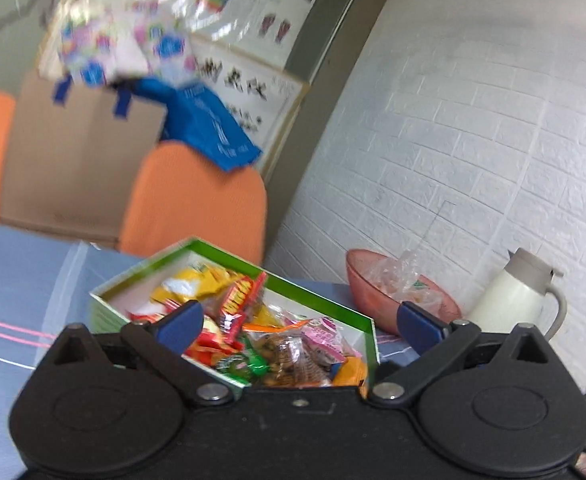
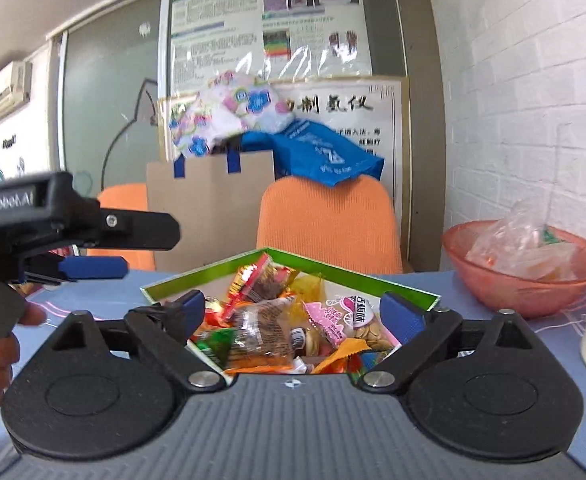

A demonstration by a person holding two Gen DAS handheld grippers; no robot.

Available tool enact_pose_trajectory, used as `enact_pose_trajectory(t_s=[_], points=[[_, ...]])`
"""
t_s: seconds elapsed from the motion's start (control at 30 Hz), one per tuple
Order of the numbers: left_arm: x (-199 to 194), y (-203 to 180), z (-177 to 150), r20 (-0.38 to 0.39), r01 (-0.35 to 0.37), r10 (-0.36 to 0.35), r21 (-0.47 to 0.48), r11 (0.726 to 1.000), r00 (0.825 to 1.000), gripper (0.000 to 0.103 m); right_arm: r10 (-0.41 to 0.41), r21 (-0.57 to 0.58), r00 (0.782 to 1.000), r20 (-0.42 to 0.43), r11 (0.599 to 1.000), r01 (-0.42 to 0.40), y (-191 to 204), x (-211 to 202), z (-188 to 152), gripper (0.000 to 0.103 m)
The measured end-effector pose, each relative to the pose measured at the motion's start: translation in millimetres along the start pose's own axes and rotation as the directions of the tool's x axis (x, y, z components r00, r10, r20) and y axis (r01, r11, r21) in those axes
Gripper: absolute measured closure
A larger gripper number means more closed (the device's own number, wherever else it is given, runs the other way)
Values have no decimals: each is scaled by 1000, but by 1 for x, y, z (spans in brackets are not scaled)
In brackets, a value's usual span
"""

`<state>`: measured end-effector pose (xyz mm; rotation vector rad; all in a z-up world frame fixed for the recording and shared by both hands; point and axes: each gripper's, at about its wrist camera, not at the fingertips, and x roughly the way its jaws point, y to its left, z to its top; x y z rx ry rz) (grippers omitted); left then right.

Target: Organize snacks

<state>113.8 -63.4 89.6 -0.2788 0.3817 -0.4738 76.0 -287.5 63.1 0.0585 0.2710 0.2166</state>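
Note:
A green-rimmed cardboard box (image 1: 325, 300) full of several wrapped snacks (image 1: 289, 352) sits on the blue tablecloth; it also shows in the right wrist view (image 2: 333, 266), snacks (image 2: 269, 320) heaped inside. My left gripper (image 1: 299, 322) is open and empty, fingers spread just above the box's near side. My right gripper (image 2: 299, 310) is open and empty, fingers spread over the box's near corner. The left gripper also shows from the side at the left of the right wrist view (image 2: 93, 268).
A pink plastic bowl (image 1: 363, 292) (image 2: 493, 276) holding clear wrappers stands right of the box. A white thermos jug (image 1: 513, 300) stands further right by the white brick wall. Orange chairs (image 2: 329, 224) and a cardboard box (image 2: 209, 204) stand behind the table.

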Motion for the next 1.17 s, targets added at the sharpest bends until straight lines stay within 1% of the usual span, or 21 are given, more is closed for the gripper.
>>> enact_pose_trajectory(t_s=[0.07,0.17,0.23,0.33,0.43,0.57,0.63,0.73,0.87,0.93,1.03,1.17], points=[[-18,-9,-7,6,-32,31,22,999,999,0,-7,-1,1000,-4,1000,7,2,-18,0,0],[-35,-18,-25,-29,-74,76,57,996,997,0,-17,-20,1000,-7,1000,17,7,-42,-6,0],[-43,-21,-40,-49,-123,126,71,990,991,0,-34,-15,999,-6,999,34,8,-55,-13,0],[-51,-21,-63,-87,-190,197,77,979,977,0,-54,7,998,-33,999,54,4,-66,-26,0],[-51,-23,-79,-131,-229,241,105,968,962,0,-78,25,994,-79,996,80,0,-69,-42,0],[-42,-22,-94,-180,-291,317,156,944,931,0,-104,40,984,-146,993,111,-3,-68,-60,0],[-40,-21,-99,-192,-306,335,165,938,923,0,-112,47,980,-162,991,121,-2,-68,-66,0],[-37,-19,-104,-207,-315,347,172,933,915,0,-116,63,978,-172,990,128,-3,-67,-69,0],[-37,-19,-106,-202,-338,373,187,922,906,0,-117,56,978,-171,990,128,-1,-67,-68,0],[-38,-19,-107,-194,-346,382,195,918,904,0,-115,57,979,-171,990,126,-1,-67,-70,0],[-41,-18,-107,-187,-343,378,194,919,907,0,-119,54,977,-178,990,130,0,-66,-71,0],[-42,-18,-107,-189,-349,384,192,917,904,0,-119,54,977,-175,990,130,1,-66,-70,0]])
